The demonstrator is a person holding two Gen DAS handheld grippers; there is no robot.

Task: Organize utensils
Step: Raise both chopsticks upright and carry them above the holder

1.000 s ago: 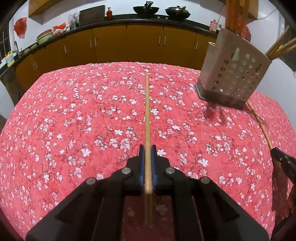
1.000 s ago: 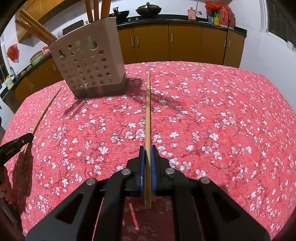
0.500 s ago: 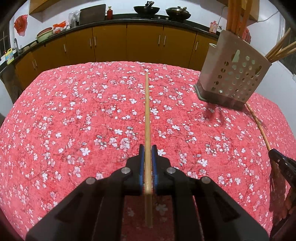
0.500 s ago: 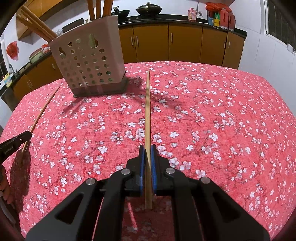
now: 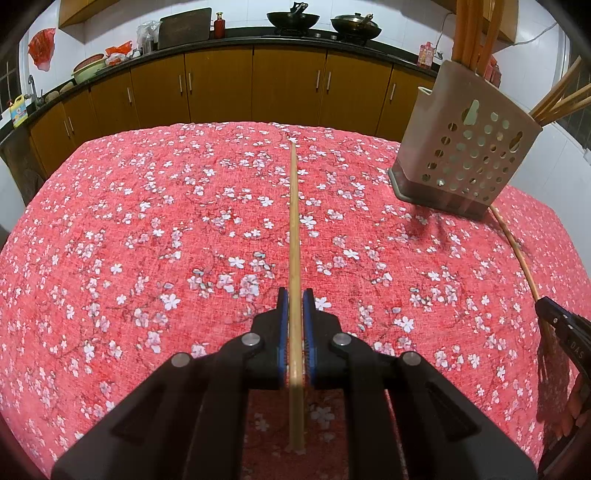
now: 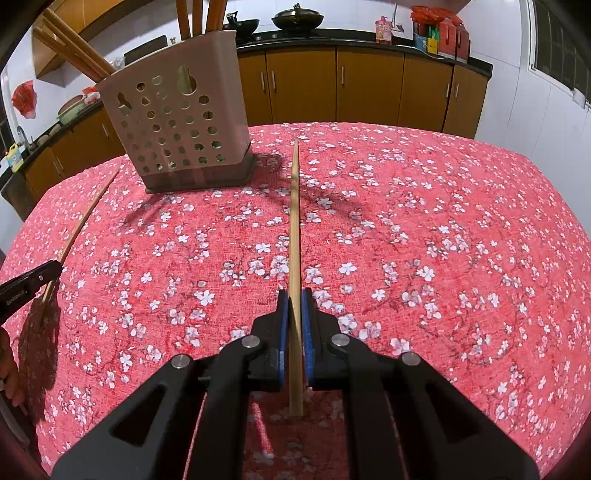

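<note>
My left gripper (image 5: 294, 306) and my right gripper (image 6: 294, 306) each pinch one chopstick (image 5: 293, 221), pointing straight ahead along the jaws over the red tablecloth (image 5: 147, 240). The perforated holder (image 6: 177, 122) stands ahead between them, nearer my right chopstick (image 6: 294, 214), I judge.

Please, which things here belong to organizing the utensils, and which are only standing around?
Job: chopstick in left gripper; chopstick in right gripper; perforated holder.
Around: woks, cabinets, floral tablecloth.
</note>
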